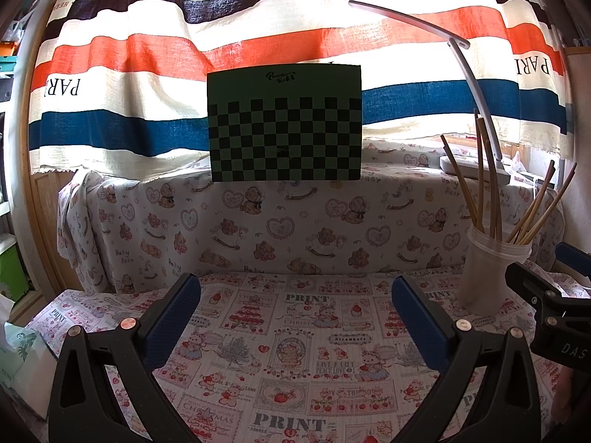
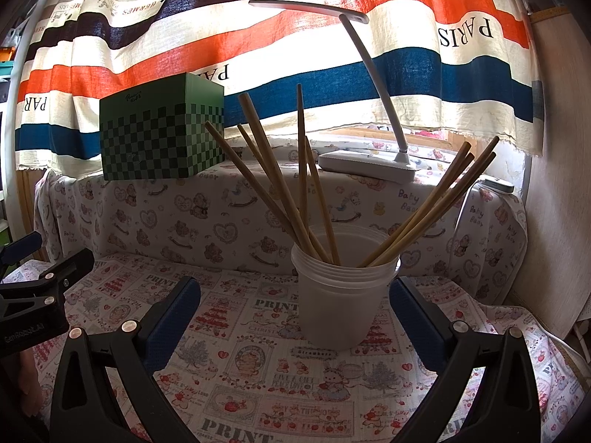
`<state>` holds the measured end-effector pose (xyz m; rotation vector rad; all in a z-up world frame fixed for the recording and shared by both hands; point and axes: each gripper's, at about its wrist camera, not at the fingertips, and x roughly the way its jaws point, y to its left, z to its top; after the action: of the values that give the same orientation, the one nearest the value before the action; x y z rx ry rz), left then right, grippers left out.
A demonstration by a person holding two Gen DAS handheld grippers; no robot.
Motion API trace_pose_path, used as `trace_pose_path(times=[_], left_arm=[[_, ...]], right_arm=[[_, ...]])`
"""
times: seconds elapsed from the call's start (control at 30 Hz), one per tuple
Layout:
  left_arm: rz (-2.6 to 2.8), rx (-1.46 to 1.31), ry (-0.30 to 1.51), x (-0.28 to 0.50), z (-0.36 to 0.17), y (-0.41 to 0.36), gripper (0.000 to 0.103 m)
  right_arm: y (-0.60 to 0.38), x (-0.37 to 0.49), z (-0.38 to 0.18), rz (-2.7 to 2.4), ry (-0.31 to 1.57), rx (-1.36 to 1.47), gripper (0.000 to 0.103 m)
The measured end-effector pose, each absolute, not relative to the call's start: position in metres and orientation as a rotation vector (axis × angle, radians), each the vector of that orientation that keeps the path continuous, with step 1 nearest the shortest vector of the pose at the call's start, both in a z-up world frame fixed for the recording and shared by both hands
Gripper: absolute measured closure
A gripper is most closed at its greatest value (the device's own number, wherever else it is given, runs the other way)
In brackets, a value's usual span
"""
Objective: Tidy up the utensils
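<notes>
The right gripper (image 2: pixel 295 317) is holding its blue-padded fingers (image 2: pixel 173 317) spread wide and gripping nothing, with the translucent plastic cup (image 2: pixel 340 295) standing upright just ahead of them, slightly nearer the right finger. Wooden chopsticks (image 2: pixel 280 184) are fanning out of the cup in two bunches. The left gripper (image 1: pixel 295 317) is likewise hovering with fingers (image 1: pixel 419 321) spread and empty above the printed tablecloth (image 1: pixel 295 350), the cup sitting beyond and outside its right finger.
</notes>
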<state>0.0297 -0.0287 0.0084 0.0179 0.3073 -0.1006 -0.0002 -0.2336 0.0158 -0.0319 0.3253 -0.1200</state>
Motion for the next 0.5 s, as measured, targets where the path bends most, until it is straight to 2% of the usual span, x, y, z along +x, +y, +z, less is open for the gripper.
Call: trace_pose_path(times=[0.5], left_arm=[[-0.107,0.017,0.304,0.0293,0.0088,-0.0306,0.000]], right_arm=[[-0.2331,0.0001,0.0158,-0.118,0.326,-0.033,0.000]])
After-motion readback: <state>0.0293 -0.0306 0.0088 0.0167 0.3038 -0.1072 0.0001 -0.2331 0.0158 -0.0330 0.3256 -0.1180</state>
